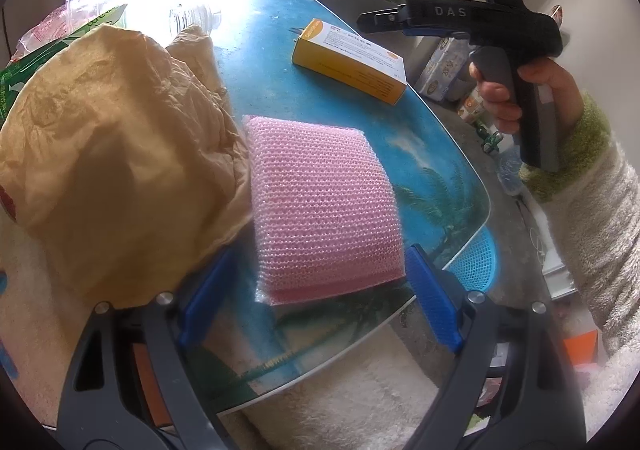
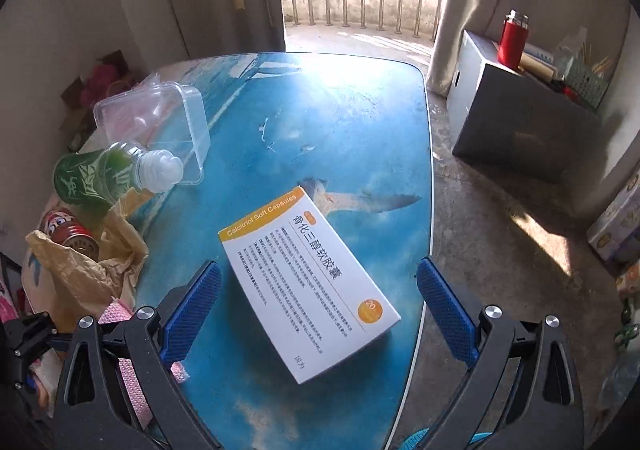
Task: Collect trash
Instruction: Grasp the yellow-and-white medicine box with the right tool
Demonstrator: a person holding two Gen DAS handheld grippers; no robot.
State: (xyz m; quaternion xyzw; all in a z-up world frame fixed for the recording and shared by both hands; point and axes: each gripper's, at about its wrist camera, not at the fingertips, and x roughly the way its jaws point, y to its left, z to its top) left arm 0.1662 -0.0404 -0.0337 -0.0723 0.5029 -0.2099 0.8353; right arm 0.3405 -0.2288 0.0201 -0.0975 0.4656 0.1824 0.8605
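At nine o'clock on the blue surface (image 1: 352, 121) slumps a crumpled brown paper bag (image 1: 120, 169), a red can (image 2: 72, 234) and a green bottle (image 2: 104, 177) poking from its mouth. Dead centre, the left claw (image 1: 316, 298) is spread wide, and the pink bubble-wrap pouch (image 1: 324, 205) lies between its blue pads, ungripped. Over at one o'clock the medicine box (image 2: 308, 286) lies flat; the right claw (image 2: 320, 314) hovers released above it, pads straddling the box.

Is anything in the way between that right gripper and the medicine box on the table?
Nothing visible. The right gripper is open over the medicine box, which lies alone on the table, apart from the paper bag.
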